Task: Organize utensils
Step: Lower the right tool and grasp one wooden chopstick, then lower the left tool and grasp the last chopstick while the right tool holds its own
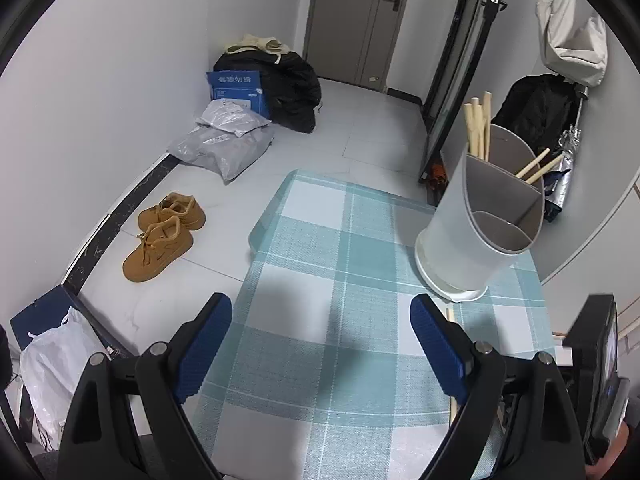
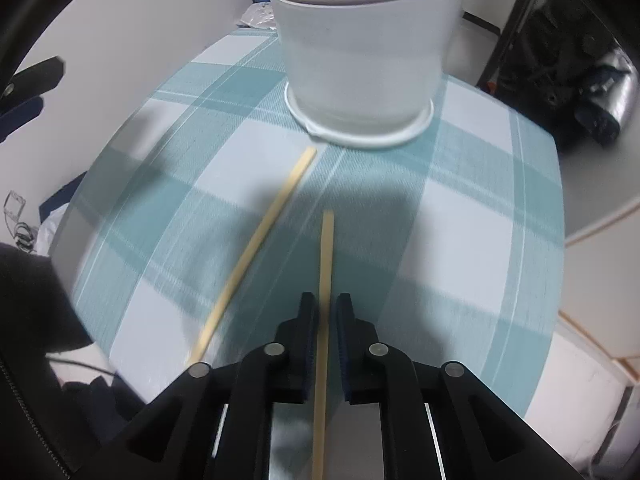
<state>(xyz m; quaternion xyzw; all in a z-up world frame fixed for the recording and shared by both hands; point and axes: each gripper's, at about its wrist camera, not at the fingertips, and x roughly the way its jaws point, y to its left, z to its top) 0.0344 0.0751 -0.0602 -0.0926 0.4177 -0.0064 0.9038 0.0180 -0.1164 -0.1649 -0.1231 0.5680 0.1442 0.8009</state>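
Checked tablecloth (image 2: pixel 460 184), slim wooden chopstick (image 2: pixel 326 264).

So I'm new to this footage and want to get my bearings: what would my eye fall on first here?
The right gripper stands out first: its fingers have just been closing on a chopstick above the teal checked tablecloth, while a second chopstick lies on the cloth just to its left. Behind them stands the white divided utensil holder, with chopsticks already upright in its far compartments. The left gripper hangs open and empty.
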